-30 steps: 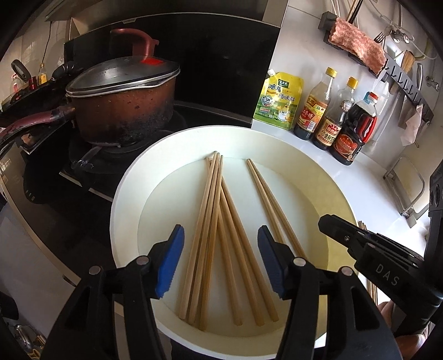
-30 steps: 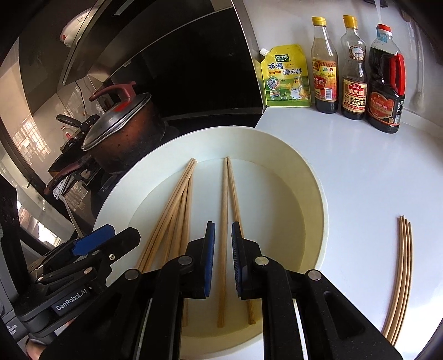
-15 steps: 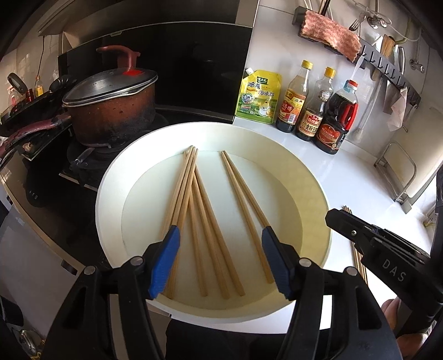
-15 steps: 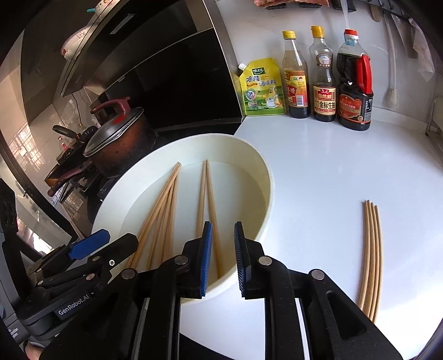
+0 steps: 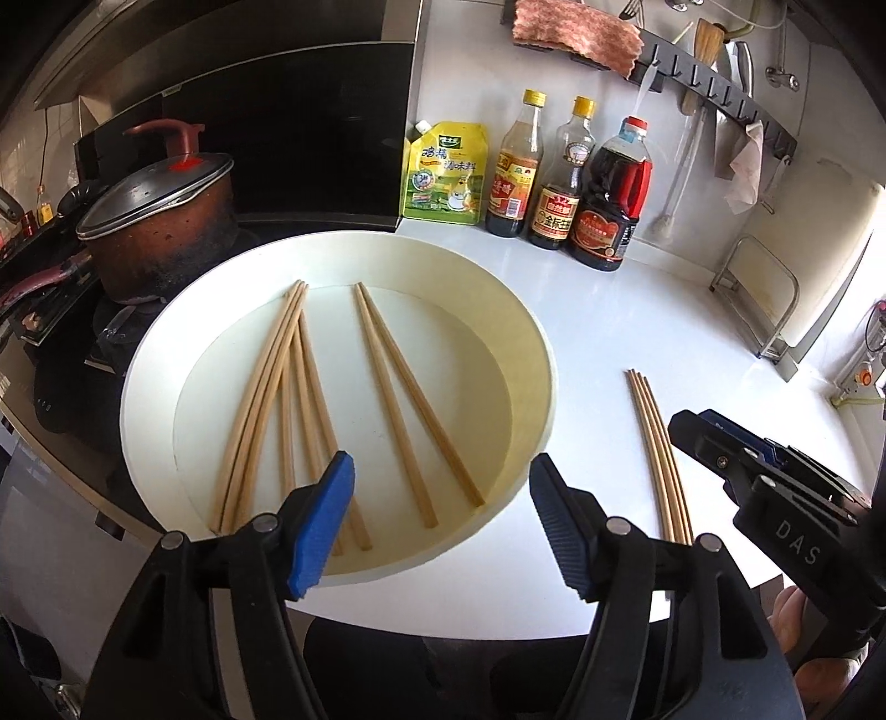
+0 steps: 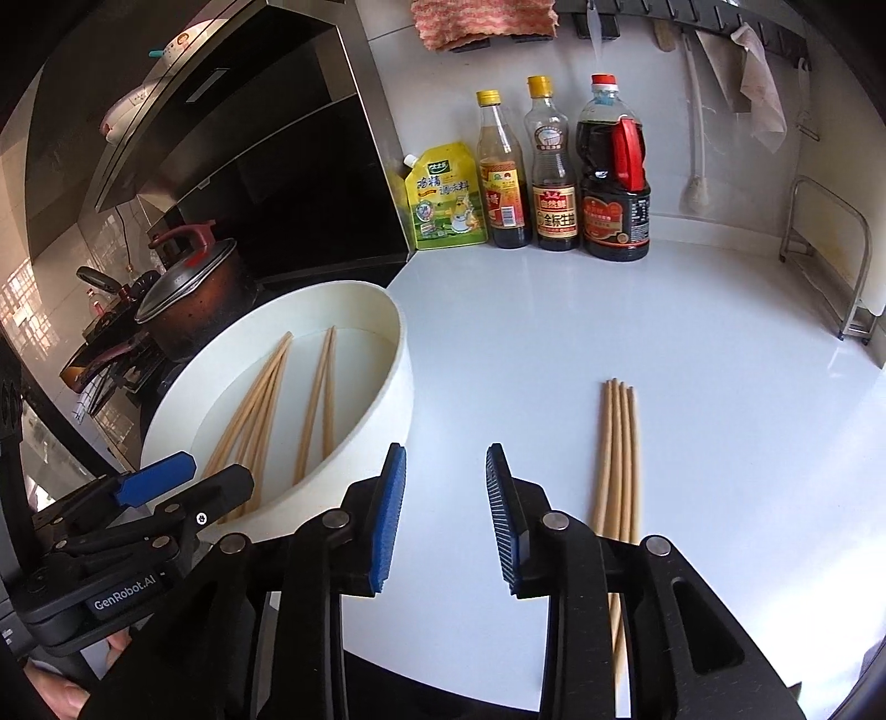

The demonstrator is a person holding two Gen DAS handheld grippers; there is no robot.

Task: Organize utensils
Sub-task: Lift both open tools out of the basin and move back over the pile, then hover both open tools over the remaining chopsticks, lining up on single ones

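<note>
Four chopsticks (image 6: 617, 459) lie side by side in a tight, parallel bundle on the white counter (image 6: 692, 343), well clear of the round white tray (image 5: 531, 343) to their left; more loose chopsticks (image 5: 288, 399) rest inside that tray, a fanned cluster on its left half and a separate pair (image 5: 410, 404) angled across its middle; none of them is in a grip. The right gripper (image 6: 446, 512) hangs over bare counter between the tray's wall and the bundle, its blue-padded jaws parting with nothing between them; the bundle's near ends pass under its right finger. The left gripper (image 5: 440, 520) hovers at the tray's near rim, jaws spread wide and opening further, also empty; a few chopstick ends show just beyond its left pad (image 5: 324, 526). Behind the tray stand a yellow seasoning pouch (image 5: 446, 174) and three sauce bottles (image 5: 565, 177) along the wall; a lidded, scorched pot (image 5: 158, 232) sits on the stove to the left; a cloth (image 5: 576, 36) drapes over a hook rail above.
</note>
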